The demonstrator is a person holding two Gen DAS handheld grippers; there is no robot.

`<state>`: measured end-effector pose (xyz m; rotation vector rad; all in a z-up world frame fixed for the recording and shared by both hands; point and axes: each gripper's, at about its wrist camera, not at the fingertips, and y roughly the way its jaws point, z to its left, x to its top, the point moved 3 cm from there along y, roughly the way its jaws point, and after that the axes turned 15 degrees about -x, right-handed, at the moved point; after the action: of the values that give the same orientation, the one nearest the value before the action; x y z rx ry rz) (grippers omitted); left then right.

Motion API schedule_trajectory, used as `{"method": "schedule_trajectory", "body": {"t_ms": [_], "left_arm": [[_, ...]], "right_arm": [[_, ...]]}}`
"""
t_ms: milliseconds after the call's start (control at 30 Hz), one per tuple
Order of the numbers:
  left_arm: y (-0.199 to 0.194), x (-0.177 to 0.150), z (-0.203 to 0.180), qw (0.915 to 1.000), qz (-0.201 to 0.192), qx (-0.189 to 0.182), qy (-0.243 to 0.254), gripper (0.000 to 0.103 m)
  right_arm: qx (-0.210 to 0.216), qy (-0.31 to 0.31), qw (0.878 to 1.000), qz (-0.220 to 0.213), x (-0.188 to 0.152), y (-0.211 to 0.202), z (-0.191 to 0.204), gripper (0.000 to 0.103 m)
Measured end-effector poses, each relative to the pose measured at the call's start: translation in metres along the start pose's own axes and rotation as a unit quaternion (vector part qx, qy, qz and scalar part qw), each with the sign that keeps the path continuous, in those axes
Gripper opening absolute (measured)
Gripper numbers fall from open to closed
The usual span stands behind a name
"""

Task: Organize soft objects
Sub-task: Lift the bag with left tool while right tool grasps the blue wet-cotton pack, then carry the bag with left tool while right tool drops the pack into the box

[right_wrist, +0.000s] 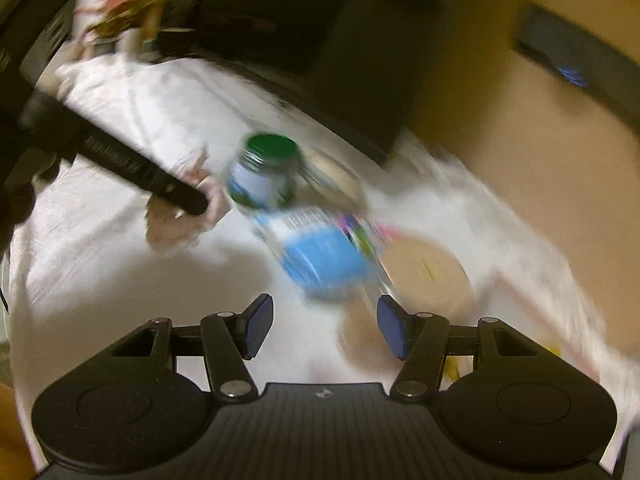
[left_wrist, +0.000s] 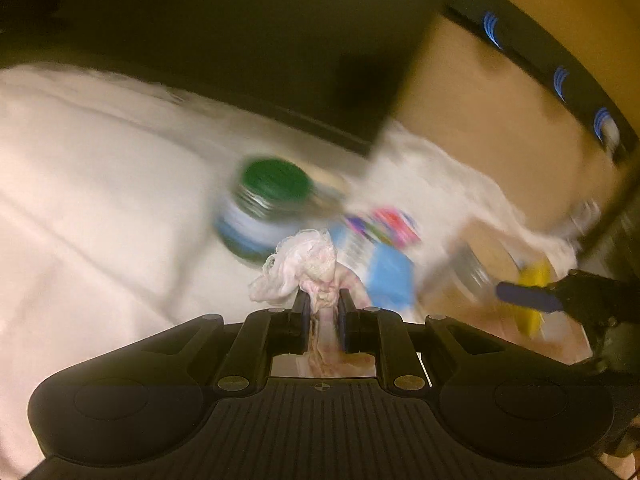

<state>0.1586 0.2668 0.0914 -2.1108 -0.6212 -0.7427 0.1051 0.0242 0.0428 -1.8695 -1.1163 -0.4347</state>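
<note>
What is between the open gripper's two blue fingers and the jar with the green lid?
In the right wrist view, a blurry blue packet lies on the white cloth between the right gripper and the green-lidded jar.

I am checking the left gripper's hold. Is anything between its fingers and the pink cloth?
Nothing visible: the left gripper is shut directly on the pink cloth. The green-lidded jar stands behind the cloth.

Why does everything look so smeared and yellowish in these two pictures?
Left wrist view: motion blur smears the green-lidded jar, while the left gripper and its pinched pink cloth stay sharp. Right wrist view: the blue packet streaks; the open right gripper is crisp. Both: dim warm light, fisheye bending at the edges.
</note>
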Motion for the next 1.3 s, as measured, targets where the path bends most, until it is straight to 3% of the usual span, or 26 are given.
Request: {"method": "schedule_trajectory", "body": {"t_ms": [100, 233, 467, 633, 667, 700, 733, 933, 1067, 1300], "left_arm": [[-0.017, 0.021, 0.011, 0.9996, -0.02, 0.018, 0.005, 0.017], [-0.031, 0.039, 0.022, 0.9989, -0.036, 0.028, 0.005, 0.017], [-0.033, 0.037, 0.036, 0.9991, -0.03, 0.029, -0.012, 0.017], [-0.03, 0.036, 0.048, 0.9988, -0.025, 0.032, -0.029, 0.017], [-0.028, 0.037, 0.05, 0.9987, -0.024, 0.032, -0.031, 0.017], [-0.026, 0.04, 0.052, 0.9987, -0.023, 0.032, -0.033, 0.017], [-0.024, 0.043, 0.054, 0.9987, -0.023, 0.032, -0.033, 0.017], [-0.012, 0.07, 0.053, 0.9989, -0.026, 0.036, -0.011, 0.017], [0.005, 0.093, 0.043, 0.9989, -0.022, 0.038, 0.013, 0.017], [0.045, 0.131, -0.01, 0.9987, -0.027, -0.006, 0.043, 0.017]], "right_arm": [[0.005, -0.09, 0.996, 0.011, 0.034, 0.033, 0.027, 0.058], [0.037, -0.186, 0.978, 0.085, 0.067, 0.086, 0.041, 0.058], [0.055, -0.174, 0.963, 0.198, 0.091, 0.152, 0.036, 0.061], [0.054, -0.166, 0.957, 0.232, 0.084, 0.171, 0.039, 0.072], [0.048, -0.166, 0.956, 0.236, 0.083, 0.174, 0.041, 0.071], [0.041, -0.167, 0.955, 0.24, 0.081, 0.176, 0.041, 0.061], [0.036, -0.166, 0.955, 0.243, 0.08, 0.174, 0.041, 0.058], [0.063, -0.097, 0.97, 0.215, 0.098, 0.133, 0.007, 0.056], [0.085, -0.007, 0.98, 0.181, 0.122, 0.088, -0.041, 0.055], [0.038, 0.102, 0.988, 0.108, 0.137, 0.013, -0.144, 0.055]]}}
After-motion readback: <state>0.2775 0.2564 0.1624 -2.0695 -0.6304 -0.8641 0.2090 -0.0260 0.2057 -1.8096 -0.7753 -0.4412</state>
